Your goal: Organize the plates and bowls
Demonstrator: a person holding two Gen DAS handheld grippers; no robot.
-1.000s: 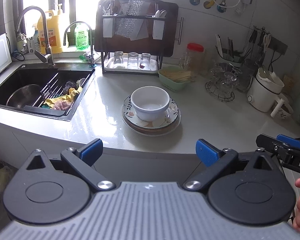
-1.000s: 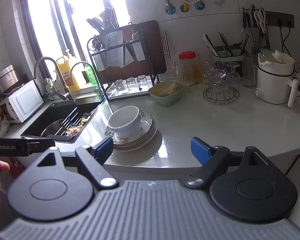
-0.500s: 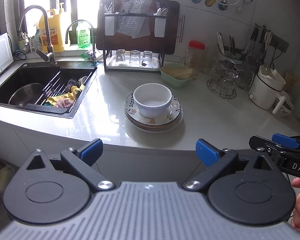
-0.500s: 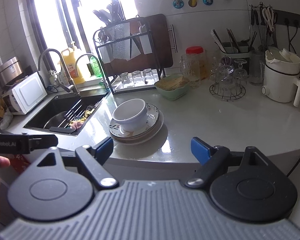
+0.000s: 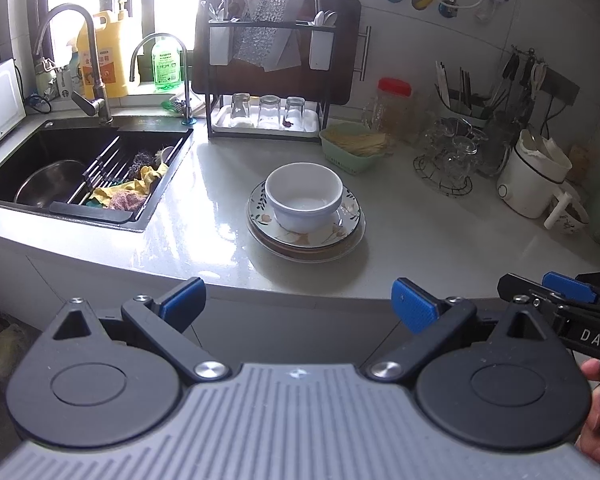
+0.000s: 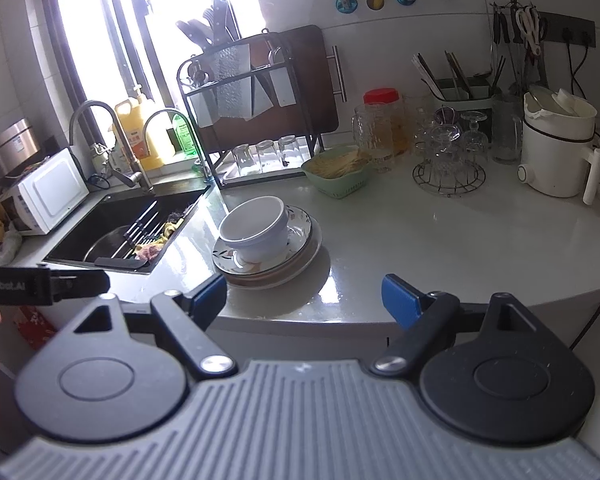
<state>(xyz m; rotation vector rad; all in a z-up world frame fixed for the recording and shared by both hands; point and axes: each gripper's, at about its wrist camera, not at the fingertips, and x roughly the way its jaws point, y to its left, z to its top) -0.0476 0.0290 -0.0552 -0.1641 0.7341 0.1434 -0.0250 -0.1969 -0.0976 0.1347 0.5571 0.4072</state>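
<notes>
Bowl: white bowl (image 5: 304, 196) sits upright and empty on the plate stack, slightly toward its 11 o'clock side.
Plates: stack of plates (image 5: 342, 236), floral-patterned one on top, rests on the countertop (image 5: 440, 240) near its front edge.
Left gripper: left gripper (image 5: 298, 304) has its blue-padded jaws spread wide with nothing between them; it hovers short of the counter edge, with the stack at 12 o'clock in its view.
Right gripper: right gripper (image 6: 304, 300) also stands wide and empty, off the counter; the stack lies at about 11 o'clock in its view.
Sink: black sink (image 5: 28, 152) lies at 9 o'clock from the stack, holding a steel pot and cloths.
Basket: green basket (image 5: 350, 150) stands at 1 o'clock beyond the stack, apart from it.
Rack: dish rack (image 5: 268, 80) at 12 o'clock behind the stack holds three upturned glasses.
</notes>
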